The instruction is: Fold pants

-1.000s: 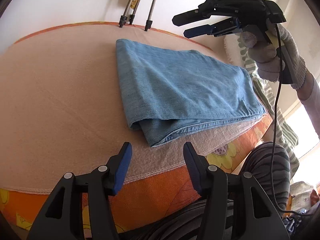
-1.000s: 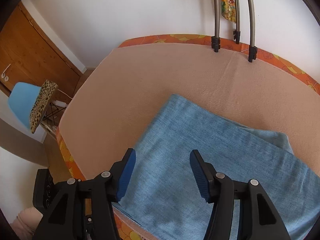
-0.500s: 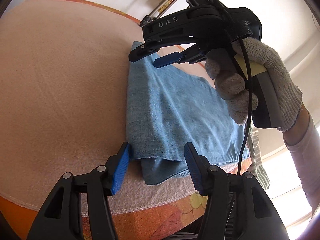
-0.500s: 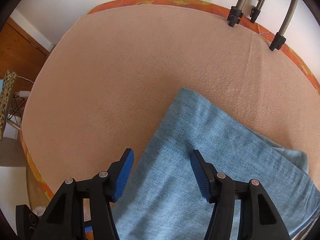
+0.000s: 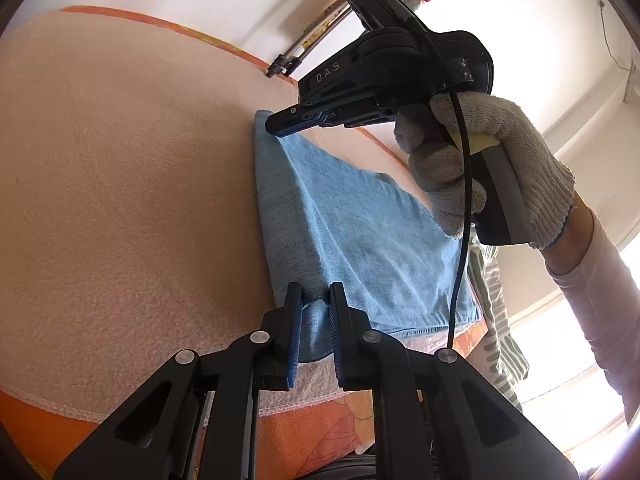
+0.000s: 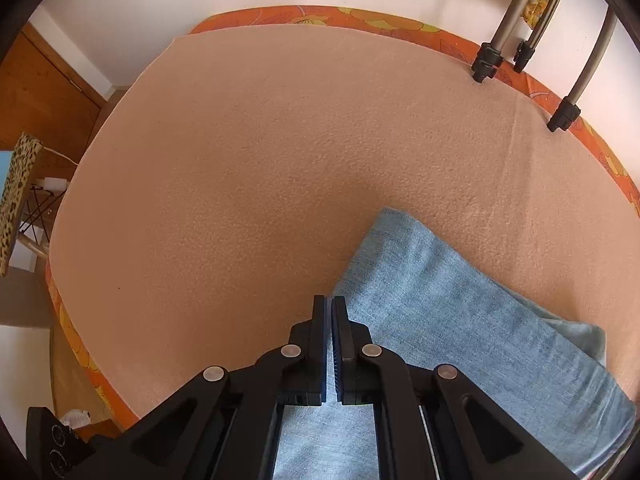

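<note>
Folded light blue denim pants (image 5: 360, 240) lie on a peach blanket (image 5: 120, 200) over the bed. My left gripper (image 5: 314, 300) is shut on the near left corner of the pants. My right gripper (image 6: 330, 304) is shut on the far left edge of the pants (image 6: 460, 340); it also shows in the left wrist view (image 5: 280, 126), held by a gloved hand (image 5: 480, 160), with its tip pinching the fabric.
Tripod legs (image 6: 520, 52) stand on the bed's far edge by the white wall. The orange flowered sheet (image 5: 312, 424) shows at the near edge. A chair with a leopard cushion (image 6: 18, 200) stands left of the bed. Striped cloth (image 5: 496, 320) lies at right.
Both grippers came down to the left edge of the pants and closed on the fabric, the left at the near corner, the right at the far corner.
</note>
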Motion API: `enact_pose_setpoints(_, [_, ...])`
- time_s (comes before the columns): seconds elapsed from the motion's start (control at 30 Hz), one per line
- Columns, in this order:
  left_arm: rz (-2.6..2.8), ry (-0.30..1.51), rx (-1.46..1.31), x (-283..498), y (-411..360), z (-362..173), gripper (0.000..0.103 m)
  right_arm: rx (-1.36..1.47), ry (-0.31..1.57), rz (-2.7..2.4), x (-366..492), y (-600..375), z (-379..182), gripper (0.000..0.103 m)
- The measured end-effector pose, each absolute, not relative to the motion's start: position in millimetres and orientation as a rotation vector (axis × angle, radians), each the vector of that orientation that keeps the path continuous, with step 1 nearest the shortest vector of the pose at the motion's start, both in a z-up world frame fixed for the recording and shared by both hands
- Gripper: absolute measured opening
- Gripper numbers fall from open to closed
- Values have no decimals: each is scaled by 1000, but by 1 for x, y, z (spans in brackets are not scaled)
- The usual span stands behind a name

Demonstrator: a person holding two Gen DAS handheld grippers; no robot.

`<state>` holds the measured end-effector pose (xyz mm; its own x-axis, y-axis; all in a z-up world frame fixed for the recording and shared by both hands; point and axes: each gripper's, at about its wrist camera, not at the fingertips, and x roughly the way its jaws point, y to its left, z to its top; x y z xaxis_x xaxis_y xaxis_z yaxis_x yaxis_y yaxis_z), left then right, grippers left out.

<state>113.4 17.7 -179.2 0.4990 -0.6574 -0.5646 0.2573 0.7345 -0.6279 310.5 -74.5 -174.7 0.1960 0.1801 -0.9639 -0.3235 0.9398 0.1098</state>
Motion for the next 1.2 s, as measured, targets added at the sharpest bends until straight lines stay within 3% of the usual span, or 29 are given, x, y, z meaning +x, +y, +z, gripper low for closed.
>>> enact_pose_setpoints(0.03, [-578, 885, -512, 114, 18, -178, 23, -136, 1326, 339, 310, -75, -175, 17])
enact_pose_setpoints(0.07, [-581, 883, -528, 115, 17, -178, 39, -142, 1316, 320, 308, -77, -173, 44])
enact_pose_setpoints(0.1, [-576, 881, -540, 117, 16, -179, 52, -146, 1303, 308, 305, -78, -170, 57])
enact_pose_setpoints(0.17, [-551, 901, -551, 122, 12, -181, 57, -153, 1313, 312, 301, -82, -169, 55])
enact_pose_setpoints(0.33, [-551, 961, -561, 133, -3, -197, 57, -180, 1366, 274, 298, -79, -189, 55])
enact_pose_setpoints(0.43, [-563, 931, -545, 132, -8, -198, 52, -163, 1389, 275, 295, -77, -201, 55])
enact_pose_setpoints(0.5, [-576, 920, -530, 131, -11, -194, 22, -177, 1386, 259, 292, -73, -207, 59])
enact_pose_setpoints(0.57, [-591, 901, -506, 130, -16, -187, 18, -195, 1373, 250, 289, -69, -208, 63])
enact_pose_setpoints(0.63, [-608, 875, -482, 129, -20, -177, 15, -221, 1356, 231, 286, -65, -208, 62])
enact_pose_setpoints(0.67, [-618, 862, -469, 128, -23, -172, 15, -230, 1343, 232, 284, -62, -207, 56])
enact_pose_setpoints(0.7, [-625, 851, -456, 127, -27, -167, 15, -236, 1330, 224, 283, -62, -205, 38])
enact_pose_setpoints(0.8, [-652, 828, -425, 124, -37, -154, 13, -155, 1330, 248, 281, -76, -197, 7])
enact_pose_setpoints(1.2, [-795, 745, -307, 92, -78, -103, 10, 222, 1184, 387, 257, -174, -128, 2])
